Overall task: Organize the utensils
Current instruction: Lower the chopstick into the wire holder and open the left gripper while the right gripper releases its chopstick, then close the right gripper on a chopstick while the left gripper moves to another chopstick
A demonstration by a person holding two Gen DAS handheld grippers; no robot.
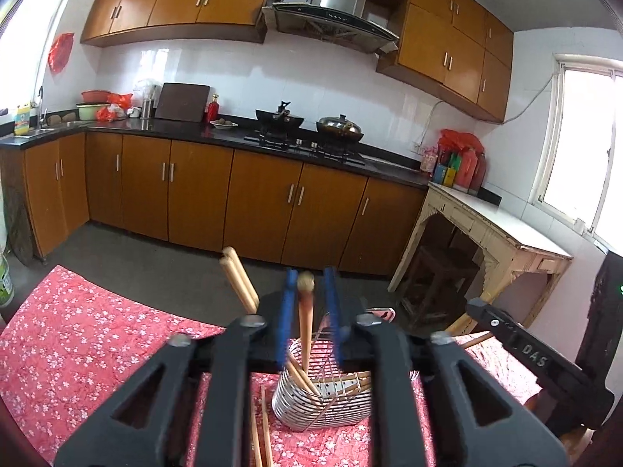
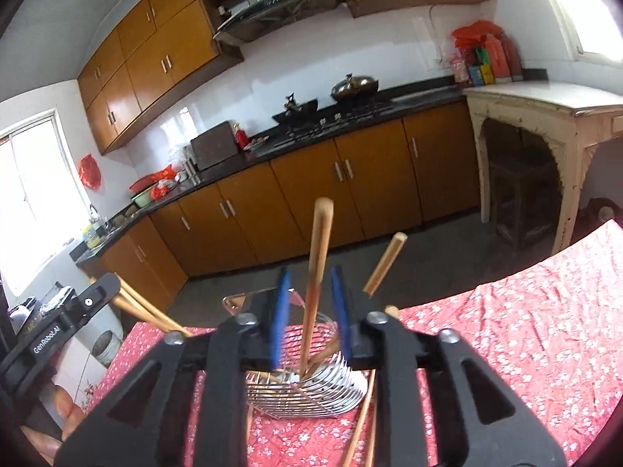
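Note:
A metal wire utensil basket (image 1: 323,401) stands on the red floral tablecloth (image 1: 78,346) and holds several wooden chopsticks. My left gripper (image 1: 308,284) is above it, jaws open, with one upright chopstick (image 1: 305,319) between the blue pads, not clamped. Two more chopsticks (image 1: 238,278) stick up to its left. In the right wrist view the basket (image 2: 307,385) sits below my right gripper (image 2: 311,284), which is open around an upright chopstick (image 2: 316,272). Loose chopsticks (image 1: 260,432) lie on the cloth beside the basket.
The other gripper's body shows at the right of the left wrist view (image 1: 541,362) and at the left of the right wrist view (image 2: 50,334). Brown kitchen cabinets (image 1: 233,194), a stove with pots (image 1: 311,128) and a cream side table (image 1: 502,233) stand beyond the table's edge.

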